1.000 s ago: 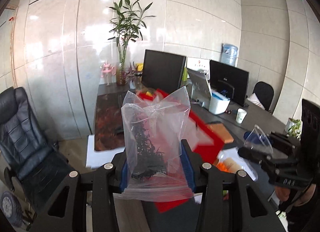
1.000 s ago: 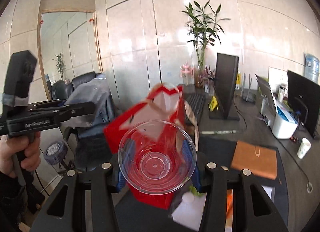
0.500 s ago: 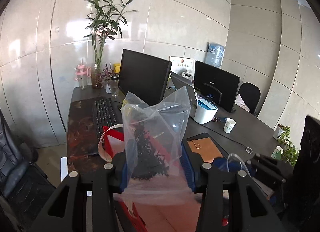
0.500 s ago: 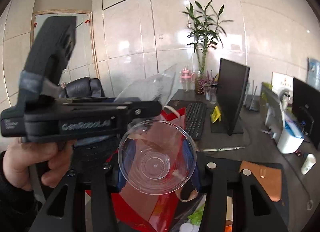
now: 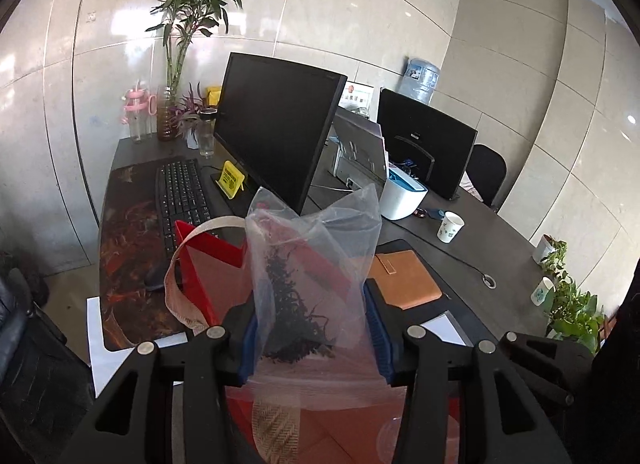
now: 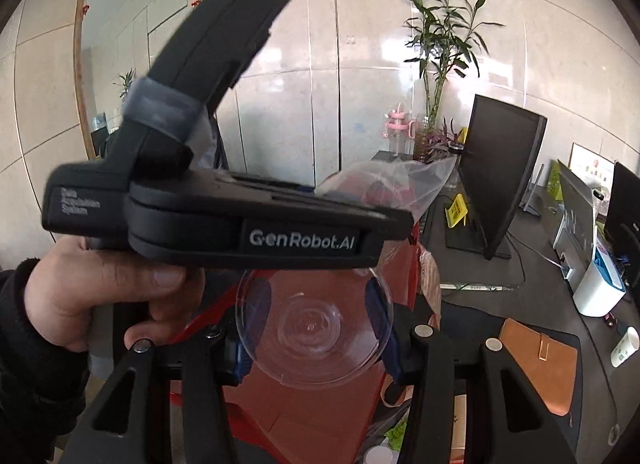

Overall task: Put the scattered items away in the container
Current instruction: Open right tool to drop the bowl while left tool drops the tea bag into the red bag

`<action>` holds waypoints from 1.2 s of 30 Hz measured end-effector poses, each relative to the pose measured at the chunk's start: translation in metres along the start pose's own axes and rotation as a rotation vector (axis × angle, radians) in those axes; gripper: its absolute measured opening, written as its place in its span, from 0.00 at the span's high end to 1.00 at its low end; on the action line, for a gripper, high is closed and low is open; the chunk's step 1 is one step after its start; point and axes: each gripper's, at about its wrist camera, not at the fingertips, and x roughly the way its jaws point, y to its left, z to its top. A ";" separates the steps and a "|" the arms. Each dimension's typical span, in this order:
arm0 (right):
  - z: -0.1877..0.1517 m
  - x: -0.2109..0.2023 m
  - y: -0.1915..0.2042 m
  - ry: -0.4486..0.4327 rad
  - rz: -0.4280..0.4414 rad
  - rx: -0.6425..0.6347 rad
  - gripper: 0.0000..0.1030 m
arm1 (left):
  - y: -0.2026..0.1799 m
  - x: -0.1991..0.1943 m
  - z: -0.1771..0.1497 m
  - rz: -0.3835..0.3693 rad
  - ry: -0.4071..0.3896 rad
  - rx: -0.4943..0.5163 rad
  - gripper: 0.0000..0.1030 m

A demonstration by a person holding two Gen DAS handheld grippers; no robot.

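A clear plastic bag (image 5: 312, 284) with dark dried bits stands upright between the blue pads of my left gripper (image 5: 310, 328). Its jaws are opening, and the pads still touch the bag's sides. Right beneath it gapes a red paper bag (image 5: 208, 260) with a beige ribbon handle. My right gripper (image 6: 314, 328) is shut on a clear round plastic dish (image 6: 314, 324), held over the same red paper bag (image 6: 320, 416). In the right wrist view a hand (image 6: 92, 296) holds the left gripper (image 6: 396, 220) across the frame, with the plastic bag (image 6: 400, 180) poking out past it.
On the dark desk sit a black keyboard (image 5: 180, 196), a monitor (image 5: 276, 136), a brown notebook (image 5: 404, 280), a paper cup (image 5: 450, 227) and a white printer (image 5: 402, 200). A bamboo plant (image 5: 180, 24) stands at the far corner. A black chair (image 5: 24, 328) sits at left.
Both grippers have swung over the desk and now hang above the red paper bag. The left gripper has moved in front of the right camera. Both loads are still held.
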 end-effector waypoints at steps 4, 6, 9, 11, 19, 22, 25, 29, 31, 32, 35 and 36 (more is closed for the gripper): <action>0.000 0.001 -0.003 -0.001 -0.025 0.002 0.43 | 0.008 -0.003 -0.002 -0.002 -0.013 -0.035 0.38; 0.000 0.001 -0.004 -0.002 -0.027 0.007 0.43 | 0.012 -0.005 -0.002 -0.007 -0.023 -0.051 0.16; 0.001 -0.001 -0.002 -0.010 -0.038 0.002 0.40 | 0.017 -0.010 -0.001 0.005 -0.045 -0.076 0.06; 0.002 -0.002 0.000 -0.019 -0.035 0.000 0.37 | 0.018 -0.011 -0.001 0.009 -0.042 -0.080 0.06; 0.004 -0.009 0.000 -0.031 -0.069 0.000 0.32 | 0.017 -0.017 -0.001 0.046 -0.037 -0.074 0.06; 0.002 -0.010 -0.004 -0.034 -0.093 0.006 0.30 | 0.021 -0.015 -0.002 0.099 -0.018 -0.070 0.05; 0.000 -0.014 -0.008 -0.034 -0.092 0.023 0.30 | 0.028 -0.013 -0.005 0.108 -0.011 -0.084 0.05; -0.006 -0.024 -0.014 -0.050 -0.104 0.041 0.30 | 0.030 -0.018 -0.004 0.141 -0.028 -0.085 0.05; -0.010 -0.031 -0.019 -0.057 -0.102 0.061 0.30 | 0.030 -0.019 -0.001 0.176 -0.030 -0.073 0.05; -0.012 -0.033 -0.021 -0.058 -0.099 0.063 0.28 | 0.029 -0.023 0.000 0.173 -0.046 -0.076 0.05; -0.017 -0.037 -0.026 -0.058 -0.106 0.076 0.27 | 0.024 -0.030 0.009 0.180 -0.087 -0.055 0.05; -0.018 -0.037 -0.027 -0.055 -0.105 0.081 0.27 | 0.022 -0.029 0.012 0.220 -0.091 -0.040 0.05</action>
